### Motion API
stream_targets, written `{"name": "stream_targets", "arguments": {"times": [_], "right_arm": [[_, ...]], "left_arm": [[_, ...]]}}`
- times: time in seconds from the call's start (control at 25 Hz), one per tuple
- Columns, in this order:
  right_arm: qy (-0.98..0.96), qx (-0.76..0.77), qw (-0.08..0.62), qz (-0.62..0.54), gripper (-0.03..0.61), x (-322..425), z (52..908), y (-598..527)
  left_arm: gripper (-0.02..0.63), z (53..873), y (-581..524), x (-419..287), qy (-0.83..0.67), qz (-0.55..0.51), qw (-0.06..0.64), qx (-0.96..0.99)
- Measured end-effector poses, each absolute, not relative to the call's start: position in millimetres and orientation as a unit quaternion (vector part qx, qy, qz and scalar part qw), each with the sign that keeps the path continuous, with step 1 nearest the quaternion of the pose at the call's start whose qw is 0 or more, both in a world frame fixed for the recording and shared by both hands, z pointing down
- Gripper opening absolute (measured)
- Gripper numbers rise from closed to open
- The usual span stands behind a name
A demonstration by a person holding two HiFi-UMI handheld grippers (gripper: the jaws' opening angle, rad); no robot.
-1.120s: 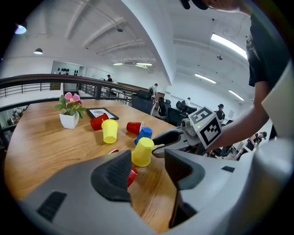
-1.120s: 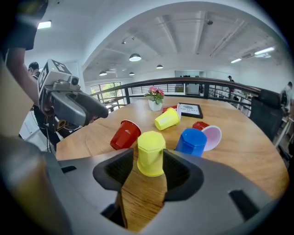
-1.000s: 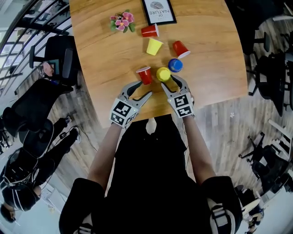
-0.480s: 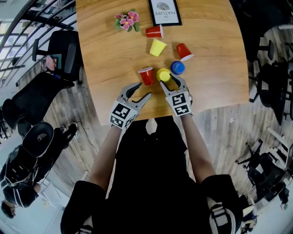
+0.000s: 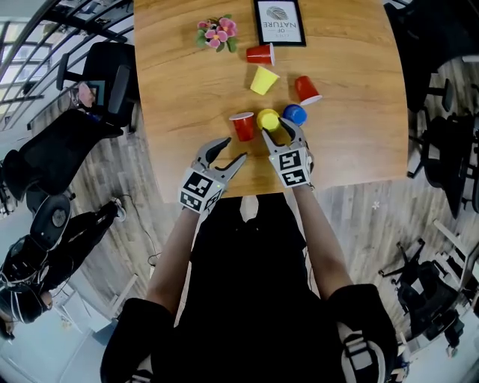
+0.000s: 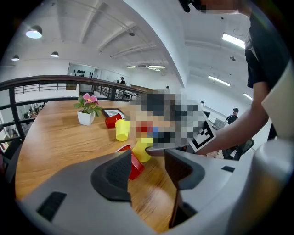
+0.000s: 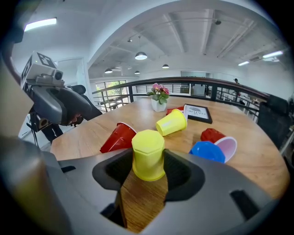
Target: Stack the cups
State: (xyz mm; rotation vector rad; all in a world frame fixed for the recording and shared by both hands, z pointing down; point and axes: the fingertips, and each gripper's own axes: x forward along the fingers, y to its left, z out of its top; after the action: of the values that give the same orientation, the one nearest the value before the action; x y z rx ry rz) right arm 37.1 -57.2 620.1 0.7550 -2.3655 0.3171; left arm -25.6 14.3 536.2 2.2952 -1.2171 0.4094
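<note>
Several plastic cups lie on the wooden table (image 5: 187,90). A yellow cup (image 7: 148,154) stands upside down between the jaws of my right gripper (image 7: 148,172); the jaws are open and flank its sides. In the head view this yellow cup (image 5: 268,120) sits between a tipped red cup (image 5: 242,126) and an upside-down blue cup (image 5: 295,114). My left gripper (image 5: 236,148) hovers open and empty just short of the red cup (image 6: 135,165). Farther back lie a yellow cup (image 5: 263,80) and two red cups (image 5: 306,89), (image 5: 261,54).
A small potted flower (image 5: 216,34) and a framed print (image 5: 279,21) stand at the table's far edge. The table's near edge (image 5: 247,191) runs just behind both grippers. Office chairs (image 5: 97,82) stand on the floor to the left and right.
My right gripper has crept slightly forward around the upside-down yellow cup. The left gripper has stayed where it was. The cups have not moved.
</note>
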Motion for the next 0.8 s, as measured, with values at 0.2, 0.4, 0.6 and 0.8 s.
{"name": "stream_targets", "arguments": {"times": [0.2,0.4,0.6,0.8], "right_arm": [[-0.897,0.290,0.311,0.118,0.225,34,620,-62],[-0.896,0.294,0.312,0.118,0.229,34,620,-62],[-0.900,0.299,0.299,0.110,0.236,35,610,-57],[-0.900,0.311,0.286,0.103,0.236,43,596,-48]], "left_arm": [[0.239,537,15,-26,-0.450,0.148,0.255,0.843],[0.239,540,14,-27,-0.449,0.148,0.257,0.843],[0.239,539,15,-29,-0.453,0.150,0.254,0.842],[0.239,536,15,-32,-0.457,0.142,0.252,0.841]]}}
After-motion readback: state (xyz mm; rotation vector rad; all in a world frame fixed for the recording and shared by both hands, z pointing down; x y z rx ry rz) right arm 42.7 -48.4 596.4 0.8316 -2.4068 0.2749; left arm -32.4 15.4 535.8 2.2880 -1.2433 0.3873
